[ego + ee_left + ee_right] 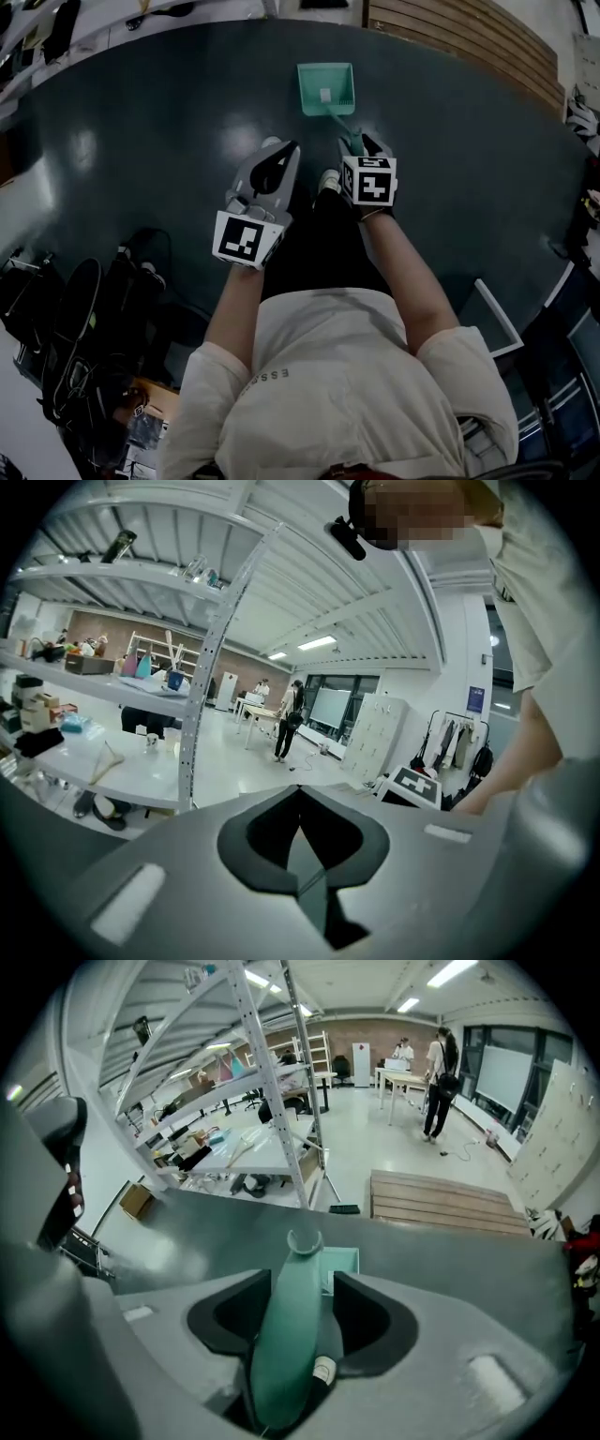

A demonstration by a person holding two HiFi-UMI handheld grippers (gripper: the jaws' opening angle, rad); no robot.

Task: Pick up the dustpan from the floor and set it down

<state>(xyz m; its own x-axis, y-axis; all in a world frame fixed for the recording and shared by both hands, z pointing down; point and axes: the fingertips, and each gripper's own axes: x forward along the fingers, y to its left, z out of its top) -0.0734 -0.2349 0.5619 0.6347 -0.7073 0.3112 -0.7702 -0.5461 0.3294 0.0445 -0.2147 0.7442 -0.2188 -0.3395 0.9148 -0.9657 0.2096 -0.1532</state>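
A green dustpan (326,89) sits on the dark floor (169,122), its long handle (286,1335) lying loosely between the parted jaws of the right gripper (302,1288) (not pinched), while the left gripper (278,150) hangs alongside, closed on nothing.

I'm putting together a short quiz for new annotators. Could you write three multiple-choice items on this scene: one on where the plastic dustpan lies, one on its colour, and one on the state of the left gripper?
1. Where does the long-handled plastic dustpan lie?
A. on the dark grey floor
B. on a white metal shelf
C. on a wooden pallet

2. What colour is the dustpan?
A. red
B. teal green
C. yellow

3. How do the jaws of the left gripper stand?
A. wide apart
B. closed on the dustpan's handle
C. together, with nothing between them

Answers:
1 A: the head view shows it on the floor ahead of the person.
2 B: it is teal green in both the head view and the right gripper view.
3 C: the left gripper view shows its pads meeting on nothing.
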